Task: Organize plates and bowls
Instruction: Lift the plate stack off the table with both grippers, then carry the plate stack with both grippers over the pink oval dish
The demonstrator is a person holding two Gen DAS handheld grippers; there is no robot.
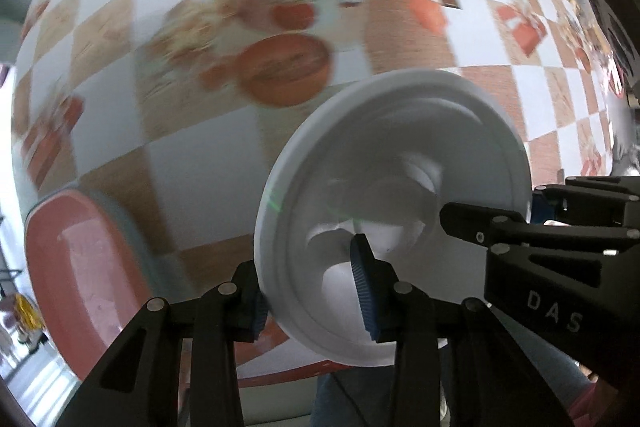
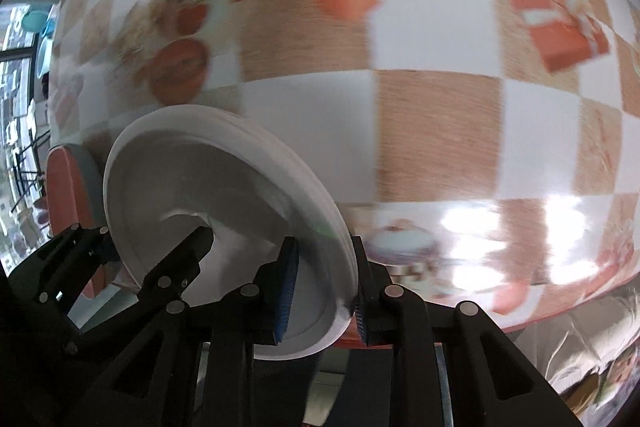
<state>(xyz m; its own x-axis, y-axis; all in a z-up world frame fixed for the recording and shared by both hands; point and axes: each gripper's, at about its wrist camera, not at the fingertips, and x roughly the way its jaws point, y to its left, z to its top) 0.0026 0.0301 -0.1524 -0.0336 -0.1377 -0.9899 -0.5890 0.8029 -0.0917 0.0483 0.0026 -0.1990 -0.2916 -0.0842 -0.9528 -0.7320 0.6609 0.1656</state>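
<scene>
With both the left gripper [image 1: 312, 287] and right gripper [image 2: 322, 291] pinching opposite rim edges of the round white moulded plate [image 1: 394, 187], lifted clear of the checkered tablecloth [image 1: 192, 155], keep it level toward the red-orange plate [image 1: 80, 275] at 8 o'clock.

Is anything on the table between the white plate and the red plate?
Nothing visible: the white plate, clamped by both hand-held grippers, is separated from the red plate only by bare tablecloth.

White plate [image 1: 400, 155], brown-and-white checked tablecloth [image 1: 192, 163]
</scene>
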